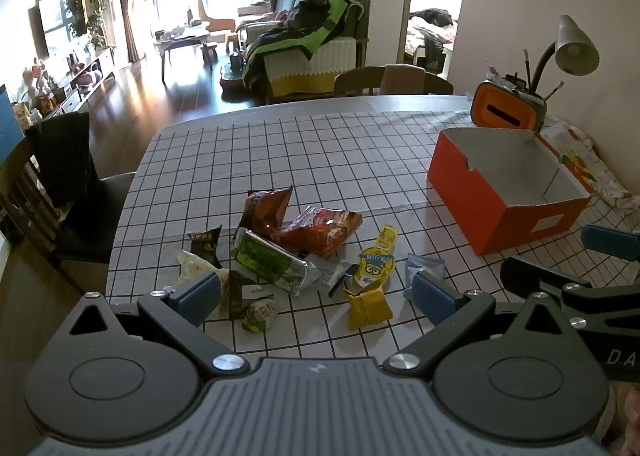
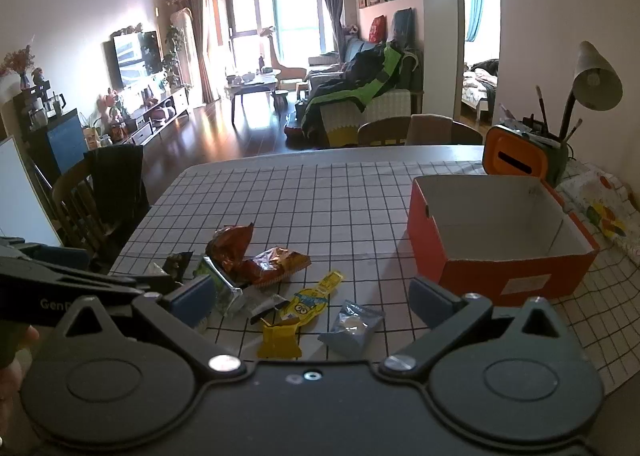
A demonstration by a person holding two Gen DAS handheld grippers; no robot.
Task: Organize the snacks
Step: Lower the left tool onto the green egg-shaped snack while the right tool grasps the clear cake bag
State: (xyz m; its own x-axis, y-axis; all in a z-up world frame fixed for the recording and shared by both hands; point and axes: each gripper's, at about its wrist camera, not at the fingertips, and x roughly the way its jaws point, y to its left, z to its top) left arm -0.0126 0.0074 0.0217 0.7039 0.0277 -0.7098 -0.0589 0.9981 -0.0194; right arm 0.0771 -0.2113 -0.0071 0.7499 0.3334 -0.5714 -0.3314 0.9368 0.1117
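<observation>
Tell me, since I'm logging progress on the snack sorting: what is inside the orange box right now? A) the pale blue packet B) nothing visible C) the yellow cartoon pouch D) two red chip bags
B: the orange box shows only bare white walls and floor, while the snack packets all lie on the checked tablecloth.

Both wrist cams low over table, fwd; share snacks, box.

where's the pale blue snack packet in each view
Left wrist: pale blue packet lower right of centre, partly behind a blue fingertip.
Right wrist: pale blue packet low centre, right of the yellow folded packet.
Shared landmark: orange box, right of it.
</observation>
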